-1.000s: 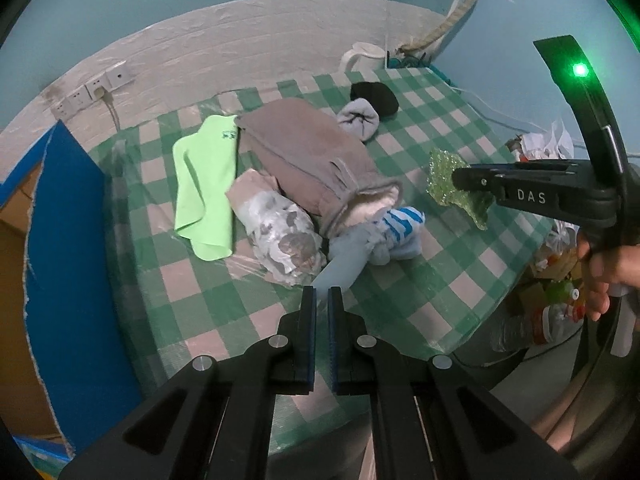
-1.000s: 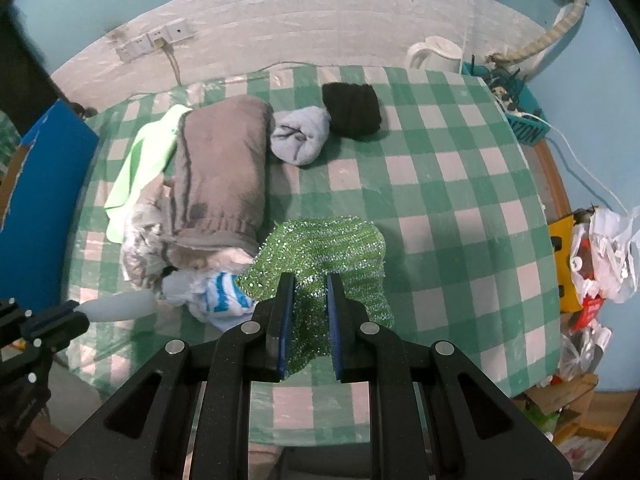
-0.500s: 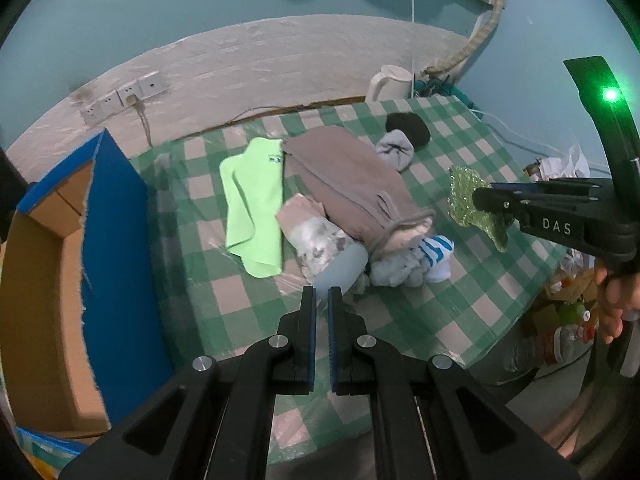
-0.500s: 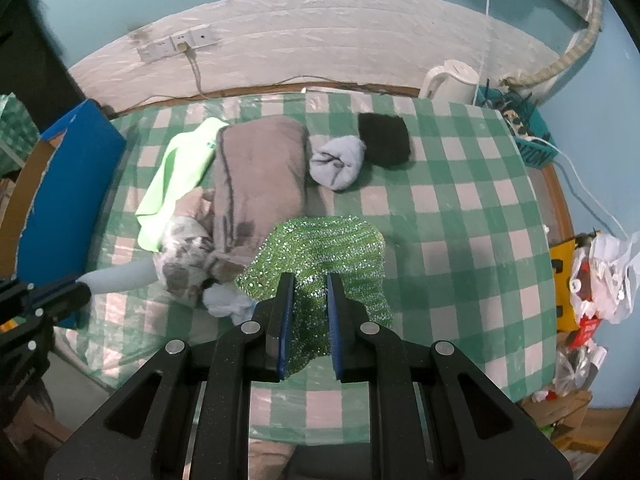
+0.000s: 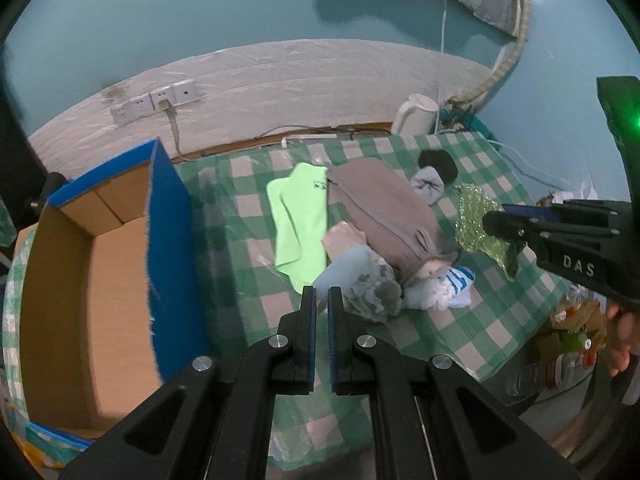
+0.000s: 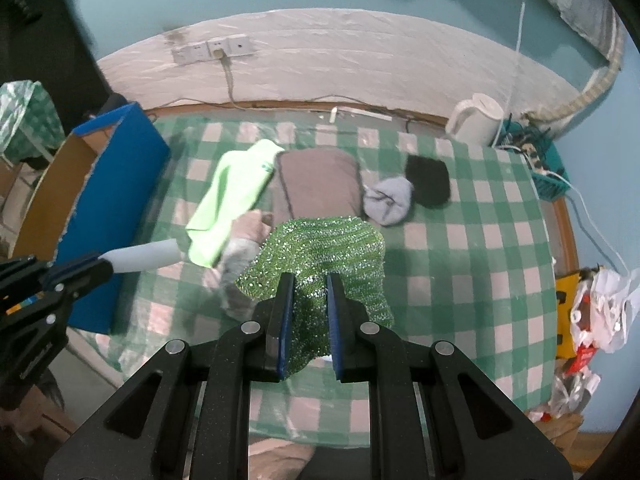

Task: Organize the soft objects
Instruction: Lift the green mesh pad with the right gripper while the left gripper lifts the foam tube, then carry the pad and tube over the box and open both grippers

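Note:
My left gripper (image 5: pixel 321 296) is shut on a pale blue sock (image 5: pixel 340 268) and holds it above the table's front left; the sock also shows in the right wrist view (image 6: pixel 144 258). My right gripper (image 6: pixel 307 288) is shut on a sparkly green cloth (image 6: pixel 320 248), held above the table; the cloth also shows in the left wrist view (image 5: pixel 476 228). On the green checked table (image 6: pixel 460 240) lie a brown garment (image 6: pixel 320 184), a lime green cloth (image 6: pixel 236 196), a grey patterned bundle (image 5: pixel 372 288), a blue-striped sock (image 5: pixel 448 288), a grey sock (image 6: pixel 390 200) and a black sock (image 6: pixel 428 180).
An open cardboard box with a blue side (image 5: pixel 100 280) stands left of the table. A white kettle (image 6: pixel 476 120) and a teal basket (image 6: pixel 544 176) sit at the back right. Bags and bottles (image 6: pixel 592 312) lie on the floor to the right.
Both grippers have risen and pulled back from the table. The left gripper has swung left with the pale blue sock, bringing the cardboard box into view.

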The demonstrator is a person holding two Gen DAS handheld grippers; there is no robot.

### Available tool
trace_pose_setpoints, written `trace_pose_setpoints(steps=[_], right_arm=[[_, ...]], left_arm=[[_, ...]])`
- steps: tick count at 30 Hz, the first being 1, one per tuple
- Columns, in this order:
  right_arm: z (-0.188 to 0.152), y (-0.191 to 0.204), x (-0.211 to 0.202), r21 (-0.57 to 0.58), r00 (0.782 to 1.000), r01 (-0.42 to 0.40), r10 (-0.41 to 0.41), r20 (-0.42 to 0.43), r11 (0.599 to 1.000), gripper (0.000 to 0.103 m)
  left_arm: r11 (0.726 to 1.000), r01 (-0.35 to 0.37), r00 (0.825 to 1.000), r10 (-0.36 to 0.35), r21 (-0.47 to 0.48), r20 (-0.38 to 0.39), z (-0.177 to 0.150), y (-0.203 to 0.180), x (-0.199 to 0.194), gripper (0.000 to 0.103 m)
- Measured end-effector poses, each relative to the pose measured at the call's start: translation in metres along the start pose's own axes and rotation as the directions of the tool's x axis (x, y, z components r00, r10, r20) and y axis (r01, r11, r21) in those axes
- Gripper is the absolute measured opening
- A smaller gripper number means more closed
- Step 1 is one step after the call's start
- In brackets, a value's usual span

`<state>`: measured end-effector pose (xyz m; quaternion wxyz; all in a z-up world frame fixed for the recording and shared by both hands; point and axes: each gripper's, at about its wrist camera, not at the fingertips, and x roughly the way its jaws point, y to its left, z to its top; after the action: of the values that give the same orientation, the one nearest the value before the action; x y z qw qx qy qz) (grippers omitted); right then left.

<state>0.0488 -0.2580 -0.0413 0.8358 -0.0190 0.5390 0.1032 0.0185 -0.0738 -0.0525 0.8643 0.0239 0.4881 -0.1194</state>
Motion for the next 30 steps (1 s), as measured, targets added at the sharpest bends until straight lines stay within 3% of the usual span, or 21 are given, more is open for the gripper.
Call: trace_pose_setpoints(steps=[21, 30], right_arm=[[0.045, 0.096, -0.021, -0.119, 0.995, -0.085, 0.091, 0.046, 0.989, 0.014], [0.059, 0.144, -0.019, -0.178, 0.991, -0.123, 0.132, 0.035, 0.976, 0.014]], left_arm=[[0.991, -0.059, 0.991, 0.073, -0.121, 0.115, 0.005, 0.068, -0.055, 0.005], [0.977, -0.099, 0.985, 0.123, -0.190, 0.118, 0.001, 0.109, -0.066, 0.005]])
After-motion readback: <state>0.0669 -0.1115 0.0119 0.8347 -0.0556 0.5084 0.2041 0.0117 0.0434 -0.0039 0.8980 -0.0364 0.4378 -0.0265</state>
